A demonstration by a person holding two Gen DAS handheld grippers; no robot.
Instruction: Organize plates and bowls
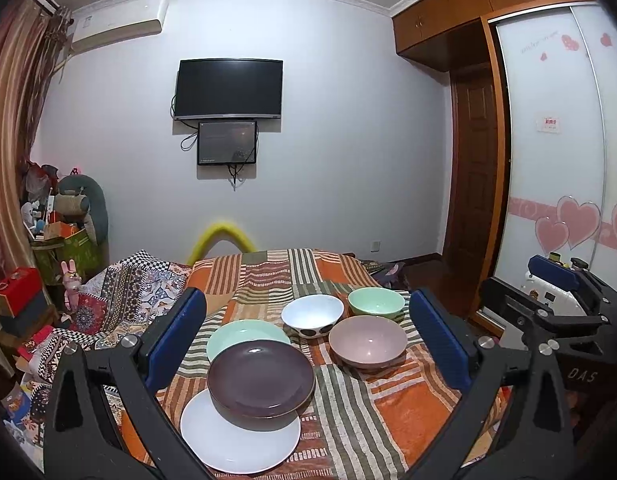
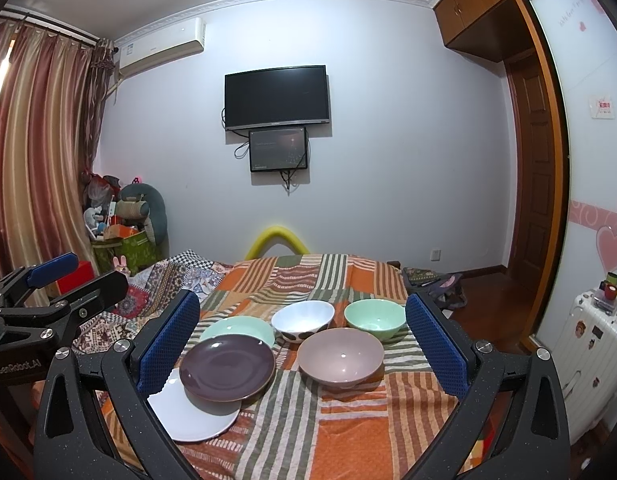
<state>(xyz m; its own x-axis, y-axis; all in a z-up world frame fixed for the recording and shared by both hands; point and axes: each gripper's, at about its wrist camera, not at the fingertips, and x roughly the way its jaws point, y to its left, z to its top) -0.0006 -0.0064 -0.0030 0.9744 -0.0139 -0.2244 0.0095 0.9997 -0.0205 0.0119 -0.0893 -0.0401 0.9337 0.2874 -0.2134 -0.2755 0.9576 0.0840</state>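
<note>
Bedroom with pale walls, black television (image 1: pixel 228 89) mounted over a smaller screen (image 1: pixel 227 143), air conditioner (image 1: pixel 118 24) high on the left beside striped curtains (image 2: pixel 32 152), wooden wardrobe (image 1: pixel 440 20) and sliding door with pink hearts (image 1: pixel 568 220) on the right. Cluttered corner of toys and boxes (image 1: pixel 64 220) at the left wall.

Up front, orange, green and white striped cloth (image 1: pixel 372 408) spread over the table, carrying all the dishes. Nearest, white plate (image 1: pixel 212 444) lying flat, with purple plate (image 1: pixel 261 380) resting partly on top of it and overhanging toward the back. Just behind, green plate (image 1: pixel 236 334), its near edge hidden by the purple one. To the right, three bowls, all upright and close together: pink bowl (image 1: pixel 367 341) nearest, white bowl (image 1: pixel 312 315) with dark spots behind and to its left, green bowl (image 1: pixel 376 302) farthest back on the right. Whether the bowls touch: cannot tell.

Left gripper (image 1: pixel 306 340) held above the near edge of the cloth, blue-padded fingers spread wide apart, gripping nothing, plates and bowls framed between them. Right gripper (image 2: pixel 302 344) likewise hovering with fingers wide apart and empty, touching no dish. Each gripper visible at the edge of the other's view, side by side.
</note>
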